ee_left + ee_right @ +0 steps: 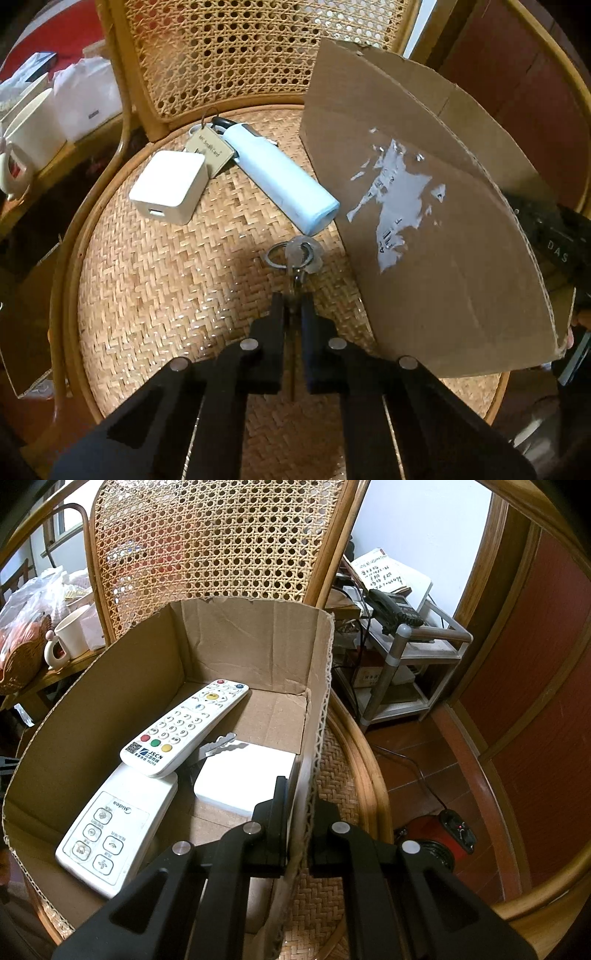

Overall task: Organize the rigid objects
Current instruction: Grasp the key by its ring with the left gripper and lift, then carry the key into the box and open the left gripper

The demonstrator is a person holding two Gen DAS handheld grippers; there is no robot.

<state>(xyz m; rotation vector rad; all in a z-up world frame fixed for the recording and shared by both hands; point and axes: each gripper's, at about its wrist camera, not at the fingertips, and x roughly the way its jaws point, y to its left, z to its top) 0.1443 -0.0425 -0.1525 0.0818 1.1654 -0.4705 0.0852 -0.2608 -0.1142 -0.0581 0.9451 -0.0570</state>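
Observation:
My left gripper (293,299) is shut on a key ring with keys (295,256) just above the woven chair seat (166,295). Beyond it lie a light blue lighter-shaped case (280,175), a white charger cube (168,186) and a tan tag card (210,147). The cardboard box (424,221) stands to the right. My right gripper (299,794) is shut on the box's right wall (314,720). Inside the box lie a white JSCN remote (184,727), a white Midea remote (114,823), a white square box (243,779) and a key (218,746).
The chair's cane back (240,55) rises behind the seat. A white mug (26,147) and bags sit on a side table at left. A shelf with a telephone (395,609) stands at right, and a red device (439,838) lies on the floor.

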